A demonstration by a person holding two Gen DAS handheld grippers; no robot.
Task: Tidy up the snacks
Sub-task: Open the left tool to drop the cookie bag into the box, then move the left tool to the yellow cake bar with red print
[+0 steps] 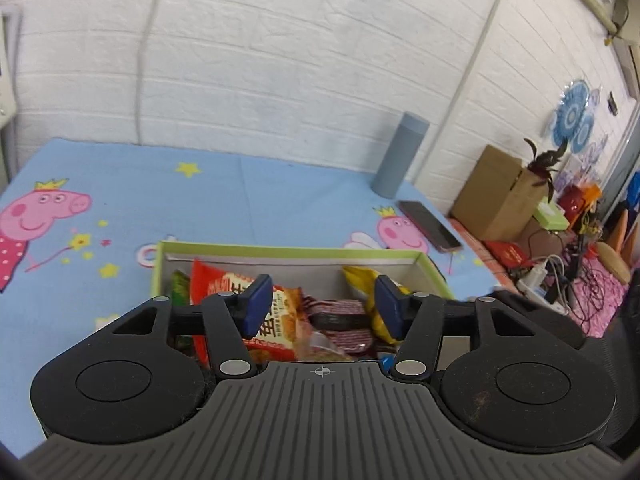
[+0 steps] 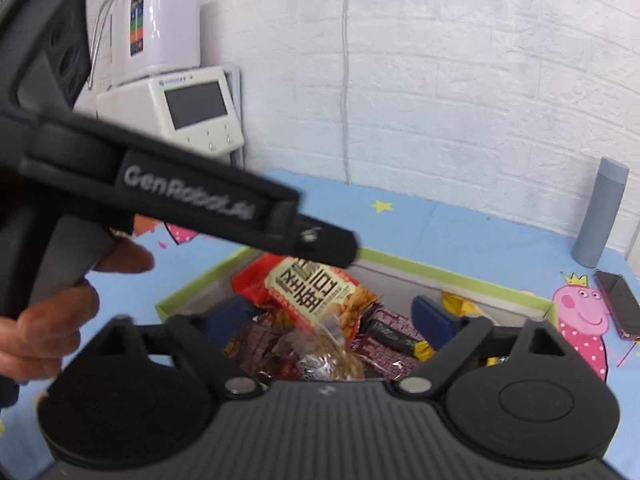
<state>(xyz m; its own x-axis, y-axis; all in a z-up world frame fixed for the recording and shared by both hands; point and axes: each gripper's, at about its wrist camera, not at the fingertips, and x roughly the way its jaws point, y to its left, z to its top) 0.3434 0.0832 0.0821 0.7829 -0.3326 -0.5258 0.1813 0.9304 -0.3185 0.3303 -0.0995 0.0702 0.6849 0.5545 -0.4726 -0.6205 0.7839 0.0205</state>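
While both grippers (left gripper [image 1: 322,306], right gripper [image 2: 332,320]) hang parted and empty, the snack packets [image 1: 276,316] lie in the green-rimmed box [image 1: 288,251]; light, crinkly, slippery, best pinched at a sealed edge.

blurred: left gripper [image 2: 312,240] body | hidden: box [image 2: 460,270] near side
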